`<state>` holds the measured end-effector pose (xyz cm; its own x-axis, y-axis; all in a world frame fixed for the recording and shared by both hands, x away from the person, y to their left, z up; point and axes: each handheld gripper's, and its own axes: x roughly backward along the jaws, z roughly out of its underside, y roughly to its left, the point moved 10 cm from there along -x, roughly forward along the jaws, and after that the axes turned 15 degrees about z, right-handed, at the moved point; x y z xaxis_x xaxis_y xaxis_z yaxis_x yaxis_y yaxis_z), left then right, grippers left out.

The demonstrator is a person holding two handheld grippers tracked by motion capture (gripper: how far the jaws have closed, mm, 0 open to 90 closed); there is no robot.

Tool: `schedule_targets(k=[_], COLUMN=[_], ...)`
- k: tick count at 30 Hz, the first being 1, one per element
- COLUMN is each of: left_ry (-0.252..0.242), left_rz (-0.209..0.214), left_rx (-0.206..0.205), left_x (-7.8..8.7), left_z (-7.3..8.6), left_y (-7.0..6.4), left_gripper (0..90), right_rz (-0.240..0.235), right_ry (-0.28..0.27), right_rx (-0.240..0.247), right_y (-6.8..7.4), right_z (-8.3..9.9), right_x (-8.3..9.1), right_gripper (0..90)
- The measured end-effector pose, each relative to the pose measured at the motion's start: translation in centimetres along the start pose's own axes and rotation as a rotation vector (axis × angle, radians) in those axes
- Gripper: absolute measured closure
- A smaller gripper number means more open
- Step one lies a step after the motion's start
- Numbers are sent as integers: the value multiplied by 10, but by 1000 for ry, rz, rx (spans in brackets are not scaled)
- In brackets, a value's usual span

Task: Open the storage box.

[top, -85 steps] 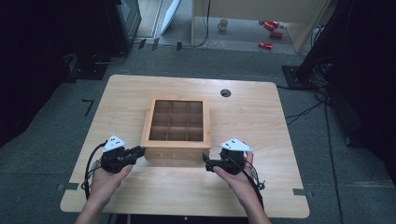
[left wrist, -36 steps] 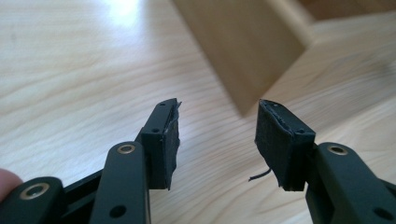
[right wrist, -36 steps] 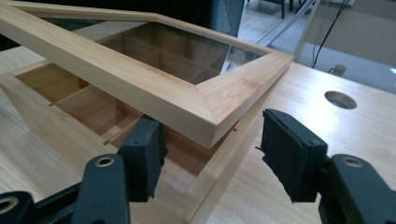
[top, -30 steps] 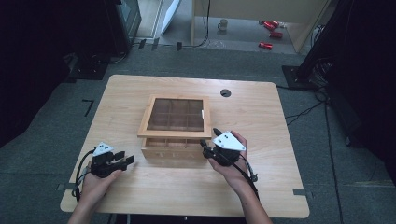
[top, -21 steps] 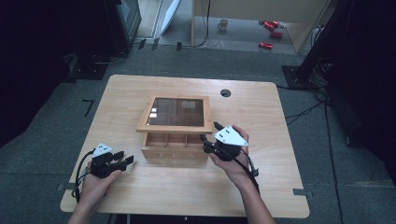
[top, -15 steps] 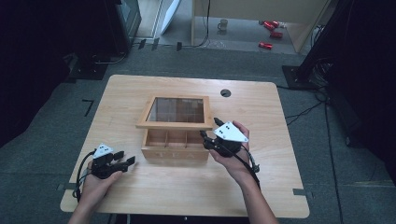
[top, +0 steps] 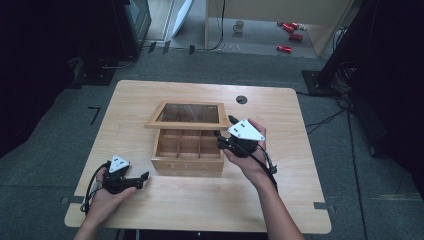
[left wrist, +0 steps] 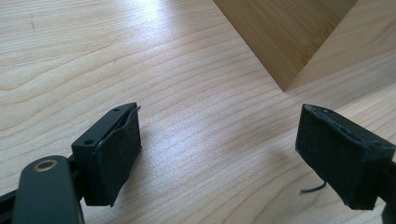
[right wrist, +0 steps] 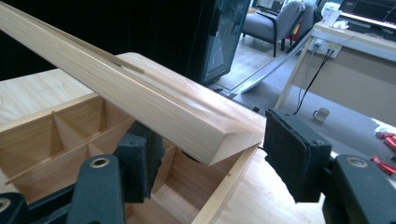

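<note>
The tea box (top: 187,152) stands in the middle of the table (top: 150,95), and its glass lid (top: 187,115) is part way up, so I judge the opening half done. Your right gripper (top: 231,140) has wide jaws around the lid's front corner. Your left gripper (top: 142,178) rests open, near the box's left corner.

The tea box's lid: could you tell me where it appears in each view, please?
High view: lid at centre, raised above the box.
Left gripper view: not seen.
Right gripper view: lid slants across, corner between the jaws.
Shared landmark: the box.
</note>
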<state>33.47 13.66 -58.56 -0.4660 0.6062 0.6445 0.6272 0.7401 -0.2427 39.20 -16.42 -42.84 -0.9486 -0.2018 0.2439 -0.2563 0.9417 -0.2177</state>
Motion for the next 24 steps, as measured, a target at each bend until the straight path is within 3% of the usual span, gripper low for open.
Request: schedule_targets(k=[7,24], left_ry=[-1,-6], left_rz=[1,15], left_rx=[4,13], left_x=[0,1], left_z=[0,0], left_y=[0,1], left_gripper=[145,146], right_rz=[1,-50], right_ry=[-17,-22], right_rx=[1,-36], right_y=[-4,-14], right_z=[-12,-32], right_x=[-8,-30], right_gripper=[421,481])
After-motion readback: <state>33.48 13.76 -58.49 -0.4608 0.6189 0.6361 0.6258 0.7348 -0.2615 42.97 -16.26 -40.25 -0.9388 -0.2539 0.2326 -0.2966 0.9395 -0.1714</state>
